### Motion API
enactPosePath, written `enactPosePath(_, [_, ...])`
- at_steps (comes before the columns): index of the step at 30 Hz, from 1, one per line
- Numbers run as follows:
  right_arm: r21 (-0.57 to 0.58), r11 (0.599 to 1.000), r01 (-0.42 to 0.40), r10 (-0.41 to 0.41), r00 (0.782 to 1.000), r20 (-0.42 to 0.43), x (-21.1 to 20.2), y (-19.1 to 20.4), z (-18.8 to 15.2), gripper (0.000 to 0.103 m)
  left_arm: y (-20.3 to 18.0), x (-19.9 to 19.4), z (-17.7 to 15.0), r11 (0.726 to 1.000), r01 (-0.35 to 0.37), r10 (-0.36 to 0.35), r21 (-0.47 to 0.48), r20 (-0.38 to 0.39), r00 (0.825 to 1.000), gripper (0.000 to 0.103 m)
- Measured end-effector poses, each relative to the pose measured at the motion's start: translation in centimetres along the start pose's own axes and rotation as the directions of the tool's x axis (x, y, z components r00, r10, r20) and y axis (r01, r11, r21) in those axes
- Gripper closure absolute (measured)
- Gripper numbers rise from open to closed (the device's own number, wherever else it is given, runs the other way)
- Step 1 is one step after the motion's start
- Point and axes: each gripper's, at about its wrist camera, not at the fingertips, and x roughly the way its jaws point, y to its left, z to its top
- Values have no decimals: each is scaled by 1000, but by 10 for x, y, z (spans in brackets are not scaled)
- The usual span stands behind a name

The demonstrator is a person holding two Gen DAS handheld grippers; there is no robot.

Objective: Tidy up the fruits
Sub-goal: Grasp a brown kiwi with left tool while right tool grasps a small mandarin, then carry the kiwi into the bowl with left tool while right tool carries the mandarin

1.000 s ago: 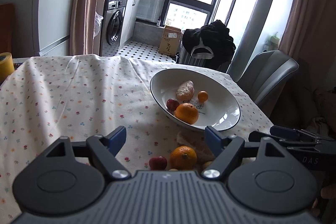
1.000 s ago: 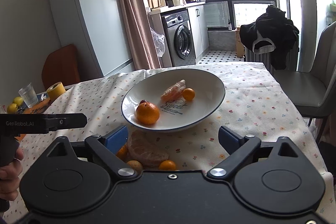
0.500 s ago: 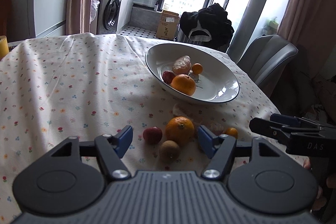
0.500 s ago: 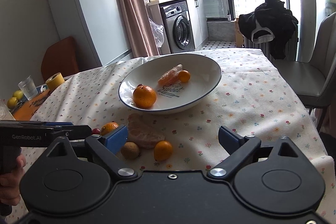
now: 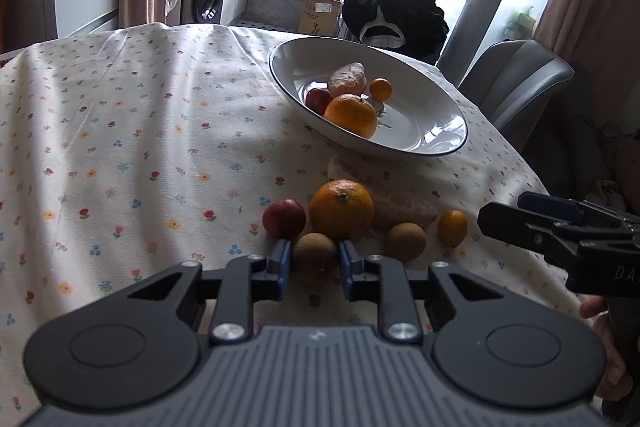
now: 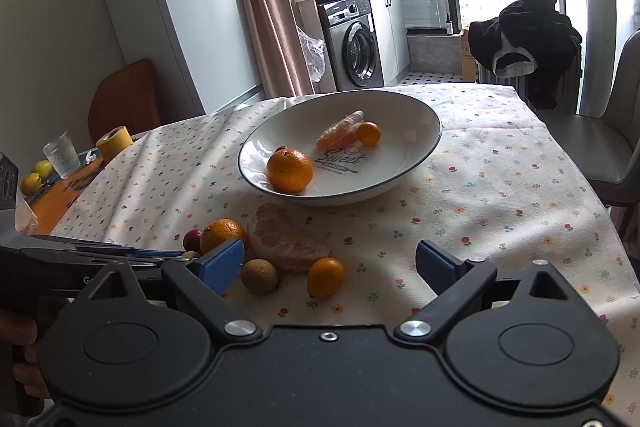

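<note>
A white bowl (image 5: 436, 131) (image 6: 416, 147) on the flowered tablecloth holds an orange, a peeled segment, a kumquat and a small red fruit. In front of it lie an orange (image 5: 341, 209) (image 6: 222, 233), a red fruit (image 5: 284, 218), a peeled citrus piece (image 6: 286, 239), two brown longans and a kumquat (image 5: 453, 227) (image 6: 326, 277). My left gripper (image 5: 312, 263) has closed its blue fingers on the near brown longan (image 5: 315, 255). The second longan (image 5: 405, 241) (image 6: 259, 275) lies free. My right gripper (image 6: 330, 261) is open and empty, above the kumquat.
A grey chair (image 5: 516, 83) stands past the table's right edge. At the far left of the right wrist view are a glass (image 6: 62, 159), a yellow tape roll (image 6: 114, 143) and yellow fruit (image 6: 32, 183). Dark clothes (image 6: 524, 39) hang behind the table.
Both grippers pulled back and down toward the loose fruit. My left gripper's fingers narrowed from wide open to closed around the near longan. The right gripper stayed open.
</note>
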Motion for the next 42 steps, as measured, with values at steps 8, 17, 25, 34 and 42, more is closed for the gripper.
enactPosePath(8, [-2, 1000, 1, -1, 1000, -31, 14, 0, -3, 25, 4, -19, 3, 1000, 3, -2, -10, 39, 999, 80])
enactPosePath(17, [-21, 1000, -2, 0, 997, -83, 30, 3, -6, 69, 2, -39, 4, 999, 24, -21, -27, 91, 996, 80])
enactPosePath(25, [-18, 999, -27, 25, 996, -84, 29, 3, -6, 81, 0, -46, 15, 999, 22, -18, -27, 131, 991, 80])
enactPosePath(34, [-26, 999, -30, 29, 999, -30, 17, 0, 13, 81, -12, -42, 35, 1000, 22, -21, -2, 164, 986, 80])
enactPosePath(42, [-33, 999, -37, 37, 999, 10, 17, -2, 30, 81, -25, -27, 62, 999, 26, -30, 25, 179, 983, 80])
